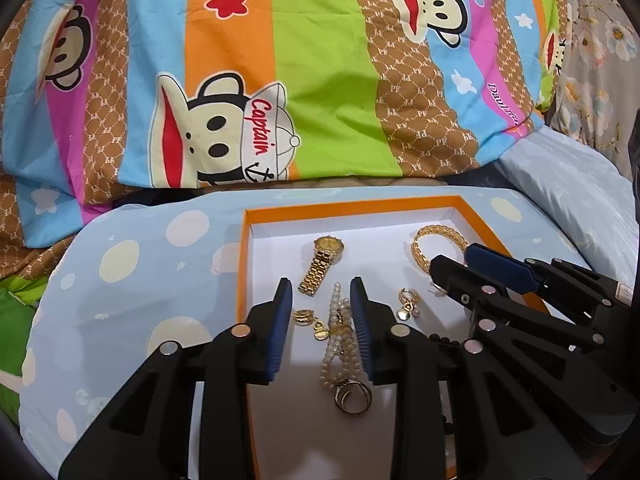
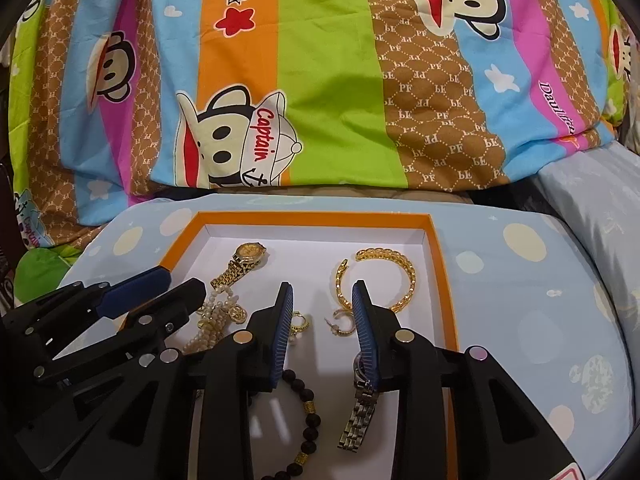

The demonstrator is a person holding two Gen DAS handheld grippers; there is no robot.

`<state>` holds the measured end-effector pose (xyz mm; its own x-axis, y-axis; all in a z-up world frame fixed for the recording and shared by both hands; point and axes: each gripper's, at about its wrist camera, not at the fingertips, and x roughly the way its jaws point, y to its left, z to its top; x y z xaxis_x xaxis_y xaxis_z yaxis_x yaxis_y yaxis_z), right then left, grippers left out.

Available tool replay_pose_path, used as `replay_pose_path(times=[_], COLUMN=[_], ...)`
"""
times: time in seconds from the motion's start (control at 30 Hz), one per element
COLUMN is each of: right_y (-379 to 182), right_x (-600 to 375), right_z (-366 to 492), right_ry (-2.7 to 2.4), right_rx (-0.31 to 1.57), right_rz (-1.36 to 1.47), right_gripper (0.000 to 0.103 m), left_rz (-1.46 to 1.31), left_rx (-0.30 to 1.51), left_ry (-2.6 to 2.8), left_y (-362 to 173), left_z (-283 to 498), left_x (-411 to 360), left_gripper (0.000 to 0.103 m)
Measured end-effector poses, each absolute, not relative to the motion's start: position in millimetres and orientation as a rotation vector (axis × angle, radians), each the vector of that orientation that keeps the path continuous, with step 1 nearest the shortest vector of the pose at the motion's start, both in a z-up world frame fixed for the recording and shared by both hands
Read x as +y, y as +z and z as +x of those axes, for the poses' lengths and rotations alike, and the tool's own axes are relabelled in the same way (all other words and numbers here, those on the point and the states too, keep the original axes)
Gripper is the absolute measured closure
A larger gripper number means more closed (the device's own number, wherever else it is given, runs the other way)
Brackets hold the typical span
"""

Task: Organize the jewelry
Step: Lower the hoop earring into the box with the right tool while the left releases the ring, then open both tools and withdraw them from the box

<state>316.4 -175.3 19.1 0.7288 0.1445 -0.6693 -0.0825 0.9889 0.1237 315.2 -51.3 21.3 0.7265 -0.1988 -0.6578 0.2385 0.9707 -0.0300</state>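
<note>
Jewelry: we see it all lying loose inside the orange-rimmed box (image 1: 245,264), on its white floor; nothing is lifted out.
Gold watch (image 1: 323,264): it lies toward the far left of the box, strap stretched out toward us.
Gold bangle (image 2: 376,280): it sits at the far right, open-ended and flat.
Pearl strand (image 1: 340,340): it is heaped in the middle, with a ring cluster (image 1: 354,396) at its near end and a gold earring (image 1: 305,317) just beside it.
Near items: a dark bead bracelet (image 2: 310,412) and a silver watch (image 2: 360,412) lie at the near edge, and a small hoop earring (image 2: 342,324) lies between them and the bangle.
Left gripper (image 1: 320,304): we hold its blue pads spread, straddling the pearl strand without pressing it; nothing is pinched.
Right gripper (image 2: 322,304): its pads are likewise spread and empty, with the hoop earring just ahead of the gap and the silver watch partly hidden under the right finger.
Step in hand: we judge this an early point, both tools poised over the pile and choosing a piece.
Next move: we think it calls for lowering onto one piece only, closing on the pearls squarely so the tangled earring and rings do not drag along.
Surroundings: the box rests on a pale blue dotted cushion (image 1: 120,280), with a striped cartoon blanket (image 1: 320,80) behind.
</note>
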Motion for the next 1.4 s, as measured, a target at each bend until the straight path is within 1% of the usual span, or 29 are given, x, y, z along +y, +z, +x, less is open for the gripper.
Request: replay_pose_path(times=[0.23, 0.4, 0.47, 0.67, 0.97, 1.4], right_y=[27, 36, 34, 24, 17, 20], right_x=[-179, -181, -183, -191, -186, -174], right_z=[306, 280, 268, 240, 222, 184], right_ry=[0.114, 0.095, 0.085, 0.06, 0.062, 0.067], right_rx=[0.727, 0.723, 0.735, 0.776, 0.798, 0.8], right_rz=[0.098, 0.122, 0.133, 0.163, 0.151, 0.096], right_gripper=[0.072, 0.071, 0.068, 0.068, 0.068, 0.068], left_rz=[0.059, 0.034, 0.032, 0.045, 0.072, 0.072], left_rx=[0.707, 0.7, 0.707, 0.728, 0.775, 0.777], left_ry=[-0.233, -0.239, -0.242, -0.224, -0.185, -0.182], left_y=[28, 36, 35, 28, 10, 11], left_z=[308, 290, 281, 256, 237, 203], left_x=[-50, -46, -46, -43, -38, -29], left_gripper=[0.072, 0.071, 0.071, 0.071, 0.072, 0.072])
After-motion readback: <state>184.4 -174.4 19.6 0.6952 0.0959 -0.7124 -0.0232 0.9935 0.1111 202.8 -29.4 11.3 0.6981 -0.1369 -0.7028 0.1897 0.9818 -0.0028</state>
